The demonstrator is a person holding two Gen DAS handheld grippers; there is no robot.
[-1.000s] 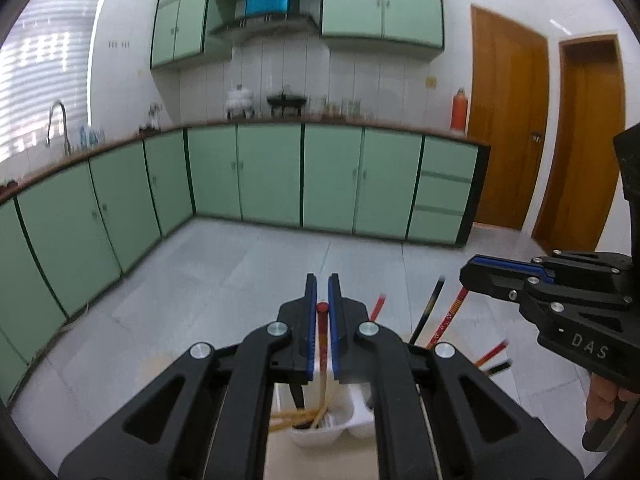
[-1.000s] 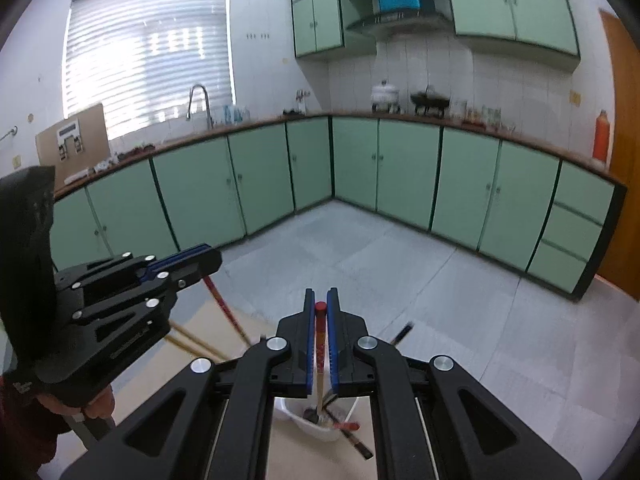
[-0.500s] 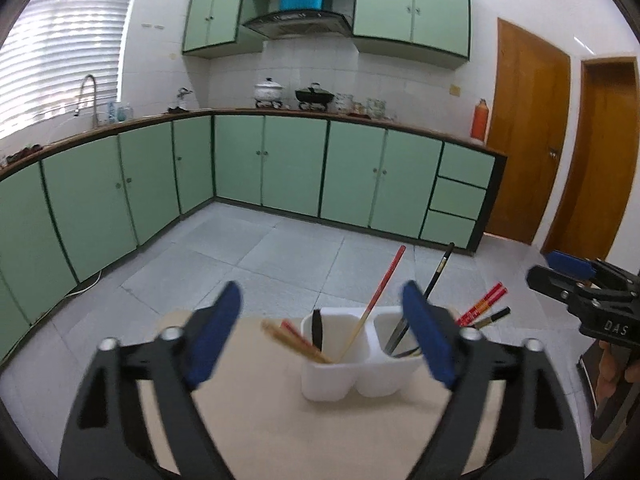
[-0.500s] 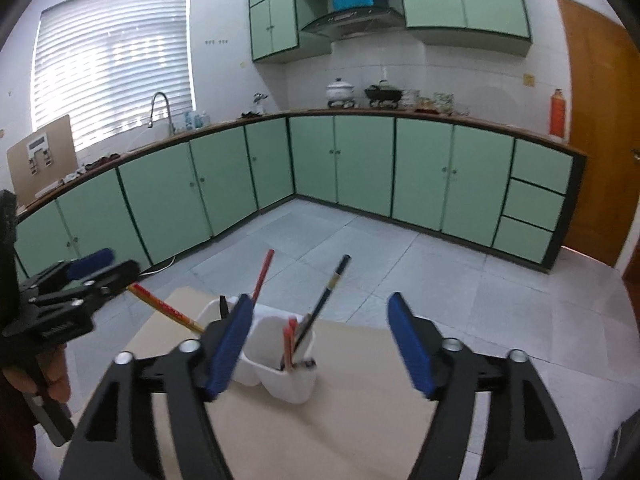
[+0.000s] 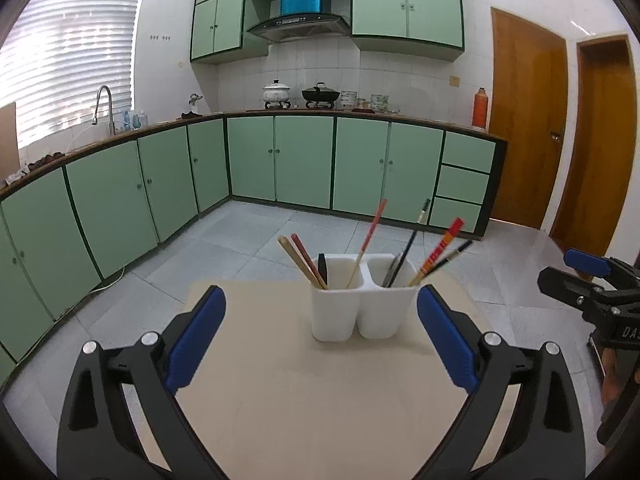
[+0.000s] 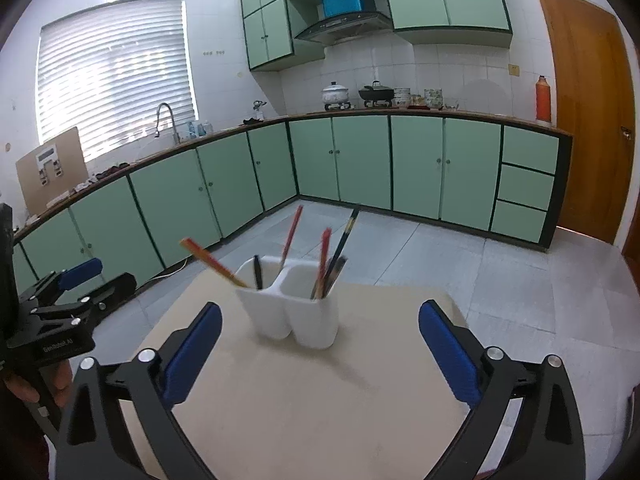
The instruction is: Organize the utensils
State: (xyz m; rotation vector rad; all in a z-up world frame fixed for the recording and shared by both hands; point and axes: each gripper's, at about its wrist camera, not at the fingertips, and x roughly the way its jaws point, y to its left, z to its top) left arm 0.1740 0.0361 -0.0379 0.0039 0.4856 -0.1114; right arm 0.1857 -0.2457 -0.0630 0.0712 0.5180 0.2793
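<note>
Chopsticks (image 5: 366, 242) stand sorted in white two-cell plastic holder (image 5: 362, 306) on beige tabletop (image 5: 280, 380); left claw (image 5: 320, 336) and right claw (image 6: 320, 354) released, empty. Sorting looks complete; next, withdraw.

Chopsticks (image 5: 366, 250) in white holder (image 5: 362, 312)

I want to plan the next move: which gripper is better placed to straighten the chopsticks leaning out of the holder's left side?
Probably left. Those chopsticks lean toward the left gripper, which is open and empty; the right gripper would reach across the holder.
</note>
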